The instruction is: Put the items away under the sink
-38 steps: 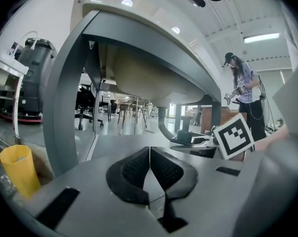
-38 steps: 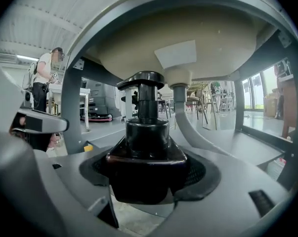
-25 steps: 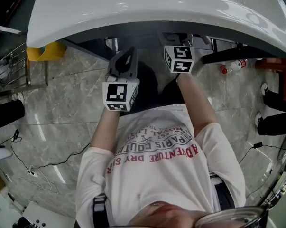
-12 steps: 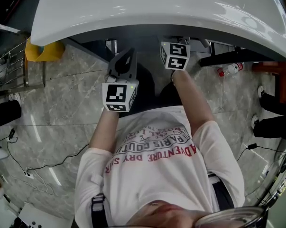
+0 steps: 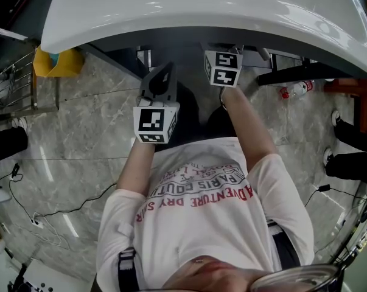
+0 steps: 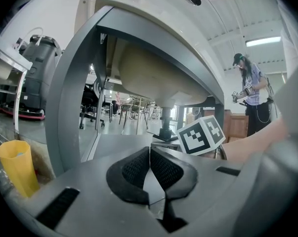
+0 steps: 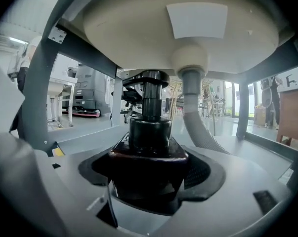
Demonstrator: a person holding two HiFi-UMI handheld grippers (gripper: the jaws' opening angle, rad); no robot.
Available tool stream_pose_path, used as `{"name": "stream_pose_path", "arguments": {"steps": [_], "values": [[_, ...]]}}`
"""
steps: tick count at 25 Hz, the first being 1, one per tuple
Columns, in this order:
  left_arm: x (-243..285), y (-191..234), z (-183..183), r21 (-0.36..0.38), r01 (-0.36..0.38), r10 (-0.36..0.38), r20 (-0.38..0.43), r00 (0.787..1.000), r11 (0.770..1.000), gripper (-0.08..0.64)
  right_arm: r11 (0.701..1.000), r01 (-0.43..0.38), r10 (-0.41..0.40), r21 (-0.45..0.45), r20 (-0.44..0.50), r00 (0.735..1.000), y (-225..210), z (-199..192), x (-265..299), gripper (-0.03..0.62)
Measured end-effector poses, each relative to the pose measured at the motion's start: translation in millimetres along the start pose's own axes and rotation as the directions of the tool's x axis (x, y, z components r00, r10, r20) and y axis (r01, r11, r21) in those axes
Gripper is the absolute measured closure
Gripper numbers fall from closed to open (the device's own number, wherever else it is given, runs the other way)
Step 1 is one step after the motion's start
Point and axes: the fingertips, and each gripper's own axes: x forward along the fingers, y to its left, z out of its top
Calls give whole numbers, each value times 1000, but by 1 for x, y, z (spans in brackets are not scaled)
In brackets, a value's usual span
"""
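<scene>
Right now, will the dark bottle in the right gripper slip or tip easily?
The dark bottle looks stiff: the right gripper clamps it without denting it. Its glossy sides may be slippery. The tall pump top likely makes it top-heavy, so a nudge could tip it.

It appears to be a big open workshop or test hall. The white sink (image 5: pixel 201 11) stands alone on a bare grey metal frame (image 6: pixel 69 98), and loose cables (image 5: pixel 37 219) trail over the marble-look floor (image 5: pixel 80 132) at lower left. Beyond are office chairs (image 6: pixel 89 105), a grey cleaning machine (image 6: pixel 40 56) and a ceiling strip light (image 6: pixel 263 41).
</scene>
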Motion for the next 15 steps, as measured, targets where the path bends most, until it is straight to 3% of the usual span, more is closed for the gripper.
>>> {"name": "stream_pose_path", "arguments": {"steps": [5,15], "values": [[-1,-3,-2,-9,17,-17,-7,1000,1000,534,998,43,-46,45,63,997,-6,7,-15,210],[0,-28,-3,-12,45,-45,13,999,999,534,999,-43,39,31,132,991,7,15,-87,225]]}}
